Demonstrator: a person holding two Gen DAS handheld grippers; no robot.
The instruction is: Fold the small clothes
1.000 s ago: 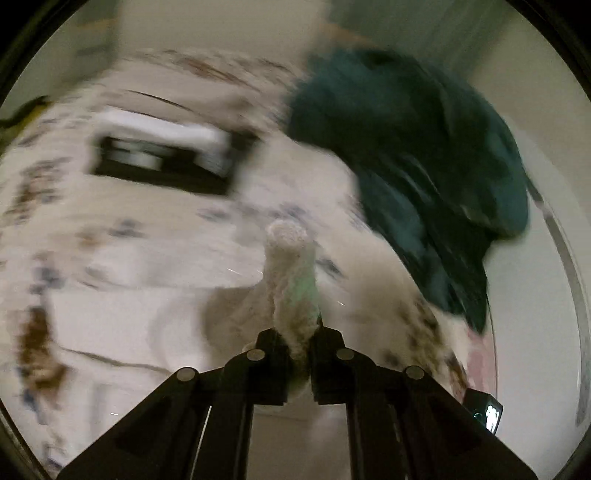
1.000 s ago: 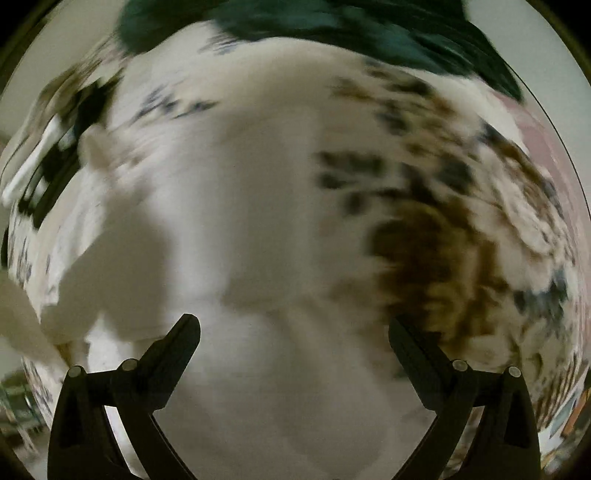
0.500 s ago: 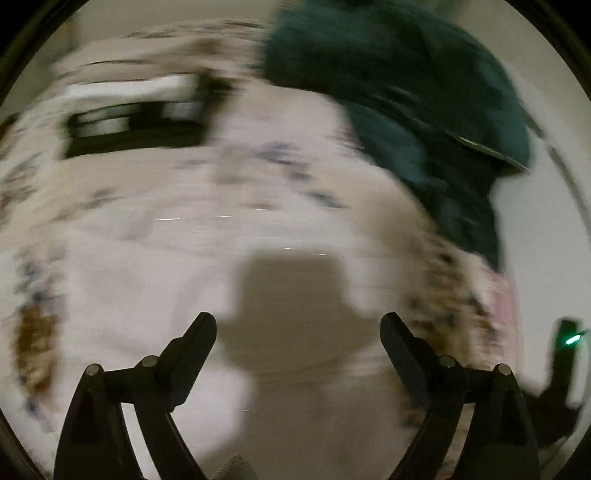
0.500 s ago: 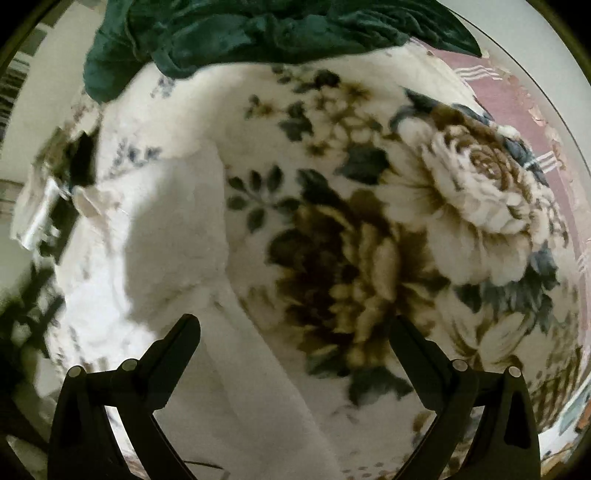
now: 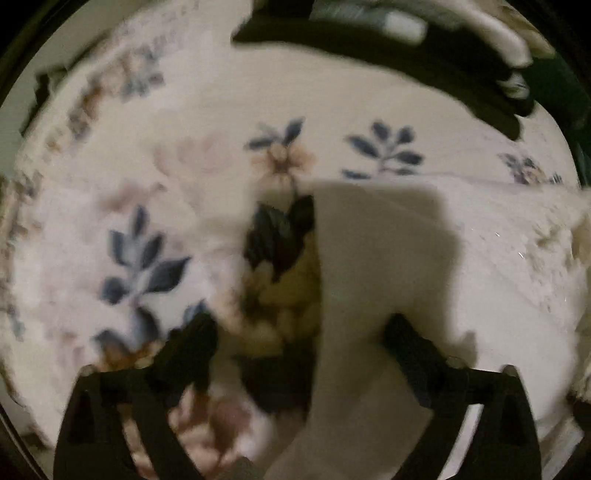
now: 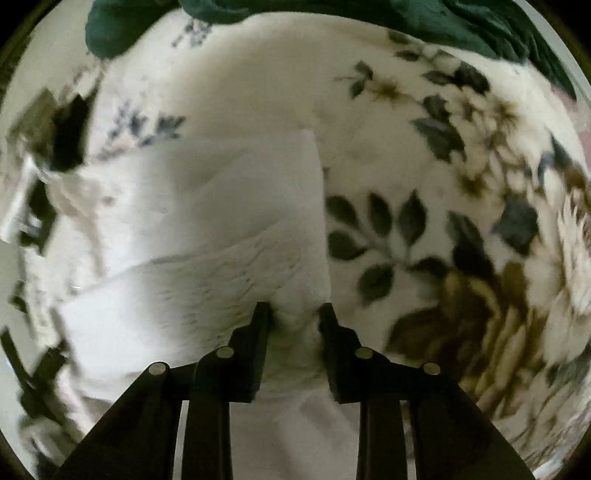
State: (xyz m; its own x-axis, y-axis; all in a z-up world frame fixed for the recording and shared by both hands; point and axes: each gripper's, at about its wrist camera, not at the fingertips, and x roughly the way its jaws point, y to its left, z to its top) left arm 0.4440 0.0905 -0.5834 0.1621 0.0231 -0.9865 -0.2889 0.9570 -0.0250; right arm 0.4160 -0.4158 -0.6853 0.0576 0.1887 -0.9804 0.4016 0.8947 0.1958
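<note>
A small white fuzzy garment (image 6: pixel 221 229) lies on a floral blanket (image 6: pixel 461 221). My right gripper (image 6: pixel 294 314) is shut on the garment's near edge, with a fold of white cloth pinched between its fingers. In the left wrist view the same white garment (image 5: pixel 498 266) spreads across the right half, partly in shadow. My left gripper (image 5: pixel 299 339) is open and empty, low over the blanket (image 5: pixel 147 240) at the garment's left edge. The view is blurred.
A dark green cloth (image 6: pixel 461 22) is heaped at the far edge of the blanket. A black and white striped item (image 5: pixel 443 55) lies at the top of the left wrist view; it also shows at the left edge of the right wrist view (image 6: pixel 66 133).
My left gripper let go of the white garment and opened, then swung left over the blanket. My right gripper closed on the garment's edge.
</note>
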